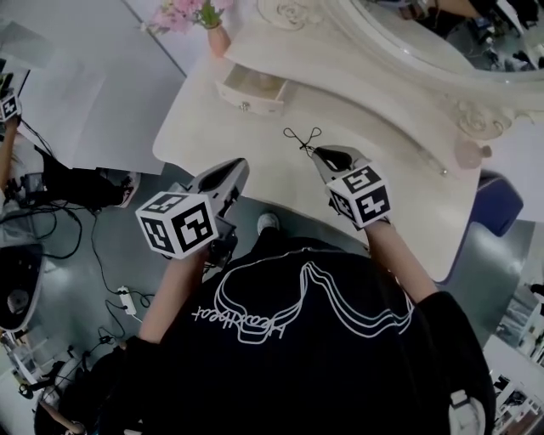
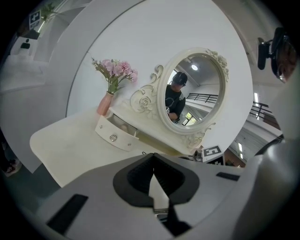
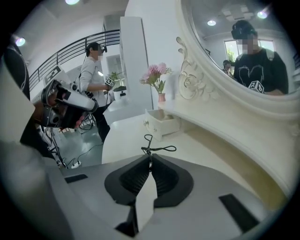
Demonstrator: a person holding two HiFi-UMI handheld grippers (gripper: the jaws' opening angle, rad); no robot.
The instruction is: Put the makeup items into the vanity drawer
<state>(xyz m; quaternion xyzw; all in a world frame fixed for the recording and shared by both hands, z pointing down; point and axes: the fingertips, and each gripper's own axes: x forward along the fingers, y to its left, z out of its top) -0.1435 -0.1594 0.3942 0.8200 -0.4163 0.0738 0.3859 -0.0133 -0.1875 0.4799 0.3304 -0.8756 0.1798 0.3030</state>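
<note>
- Cream vanity top [image 1: 246, 140] w/ curved front edge. A small drawer [image 1: 252, 90] w/ round knob stands pulled open at the back.
- Pink vase [image 1: 218, 38] of pink flowers [image 1: 183, 14] sits just beside the drawer. The oval mirror [image 1: 442, 34] in its carved frame is on the drawer's other side.
- Grey floor [image 1: 76, 340] below, w/ cables [image 1: 93, 255] and a power strip [image 1: 127, 299] well apart from the drawer.
- Another person [image 3: 93, 75] stands in the room beyond the drawer.
- Right gripper [image 1: 321, 155]: jaws pinched together on one end of a black looped makeup tool [image 1: 302, 138]. Its loops stick out toward the drawer, above the tabletop and short of the drawer, not in it. Can't tell if it touches the top.
- Left gripper [image 1: 240, 165]: jaws together, nothing betw. them. It's at the vanity's front edge, apart from the drawer.
</note>
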